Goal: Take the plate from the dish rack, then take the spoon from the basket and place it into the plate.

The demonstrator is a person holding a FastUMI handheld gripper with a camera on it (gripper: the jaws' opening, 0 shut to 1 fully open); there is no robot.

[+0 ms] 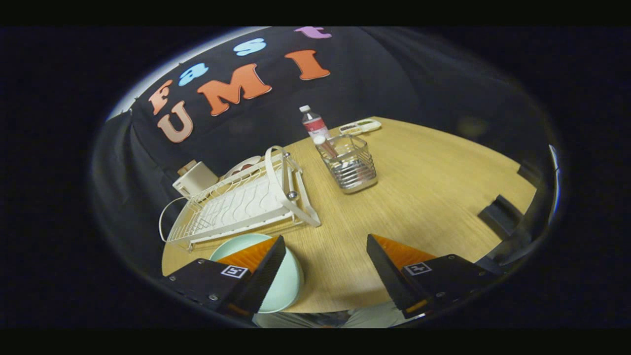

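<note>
A pale green plate (285, 286) lies flat on the wooden table (424, 197), just in front of the white dish rack (241, 202), and my left finger covers part of it. My gripper (325, 251) hovers above the table near its front edge, open, with nothing between the fingers. Well beyond the fingers stands a wire basket (351, 165) with the spoon (326, 146) upright in it, handle end sticking out of the top.
A plastic bottle (313, 123) with a red label stands behind the basket. A small flat tray (360, 126) lies at the table's far edge. A white box-like object (194, 178) sits behind the rack. Dark blocks (500, 214) lie at the table's right edge.
</note>
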